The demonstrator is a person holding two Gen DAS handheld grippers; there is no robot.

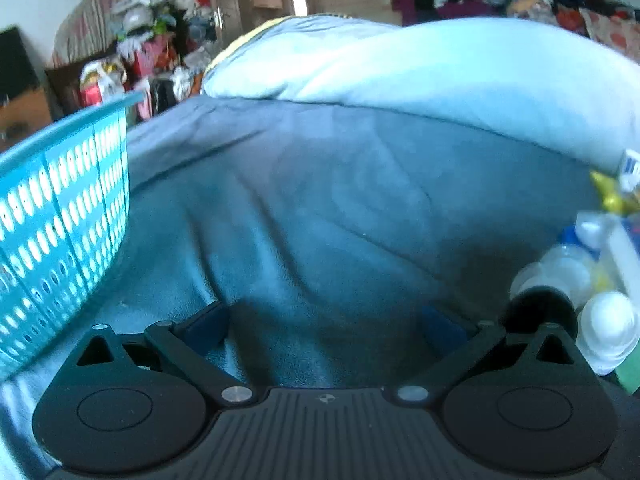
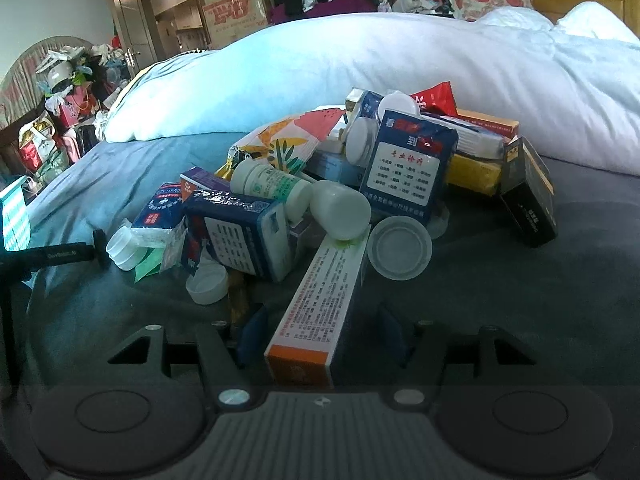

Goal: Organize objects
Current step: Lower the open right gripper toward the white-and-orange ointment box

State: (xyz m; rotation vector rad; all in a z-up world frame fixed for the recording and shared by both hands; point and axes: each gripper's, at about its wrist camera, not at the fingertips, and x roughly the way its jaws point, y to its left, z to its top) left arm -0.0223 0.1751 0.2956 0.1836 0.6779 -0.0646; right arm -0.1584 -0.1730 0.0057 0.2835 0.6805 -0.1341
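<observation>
while long box (image 2: 320,308) lies between right claw (image 2: 320,332) fingers, untouched.

Basket (image 1: 64,216): far left on the bedsheet (image 1: 320,208).
Duvet (image 2: 360,72): far side, behind the pile.
Long carton (image 2: 320,304): nearest, leaning onto the pile, between the right gripper (image 2: 320,336) fingers.
Pill bottle (image 2: 272,188): on the packets, left of centre.
Loose cap (image 2: 400,246): just right of the carton.

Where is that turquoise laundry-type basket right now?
The turquoise basket sits on the grey bedspread at the far left of the left wrist view, left of the open left gripper and across the bed from the pile of medicine boxes.
</observation>
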